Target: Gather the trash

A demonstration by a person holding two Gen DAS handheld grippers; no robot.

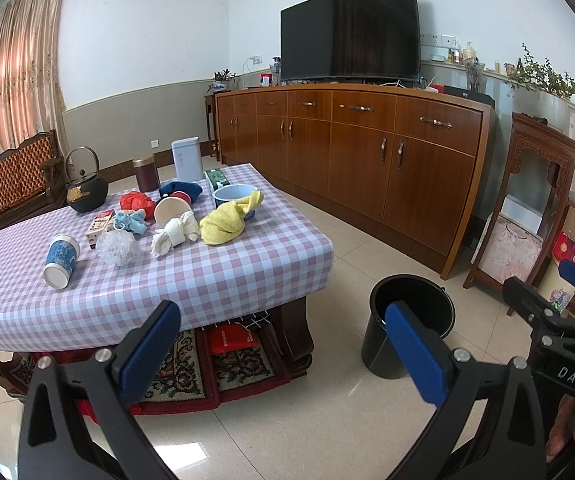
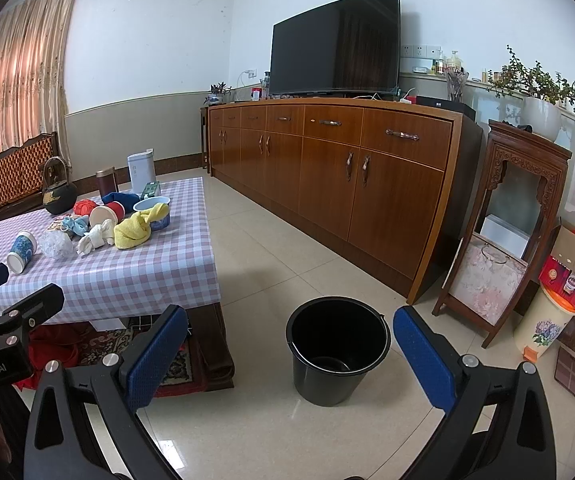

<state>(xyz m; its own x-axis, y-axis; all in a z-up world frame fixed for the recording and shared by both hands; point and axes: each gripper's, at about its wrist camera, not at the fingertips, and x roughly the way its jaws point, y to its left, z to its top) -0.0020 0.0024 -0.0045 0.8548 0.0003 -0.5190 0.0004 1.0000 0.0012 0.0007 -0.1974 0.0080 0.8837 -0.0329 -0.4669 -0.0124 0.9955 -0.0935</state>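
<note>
Nearest the lens, the left gripper [image 1: 283,344] is spread wide with nothing held; the right gripper [image 2: 289,356] is likewise wide and empty. Trash is scattered on the checked table [image 1: 223,276] at ten o'clock: the blue paper cup [image 1: 61,256], the crumpled plastic [image 1: 118,247]. The black bucket [image 2: 337,350] stands at twelve o'clock on the floor. One light piece is best approached squarely first.

Both wrist views toward table [image 1: 247,272], bucket [image 2: 337,350]

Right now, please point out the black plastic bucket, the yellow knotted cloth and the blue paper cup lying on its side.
black plastic bucket [image 2: 337,354]: right wrist view, inner wall.
yellow knotted cloth [image 1: 223,226]: left wrist view, bulky middle.
blue paper cup [image 1: 61,258]: left wrist view, patterned side.
</note>
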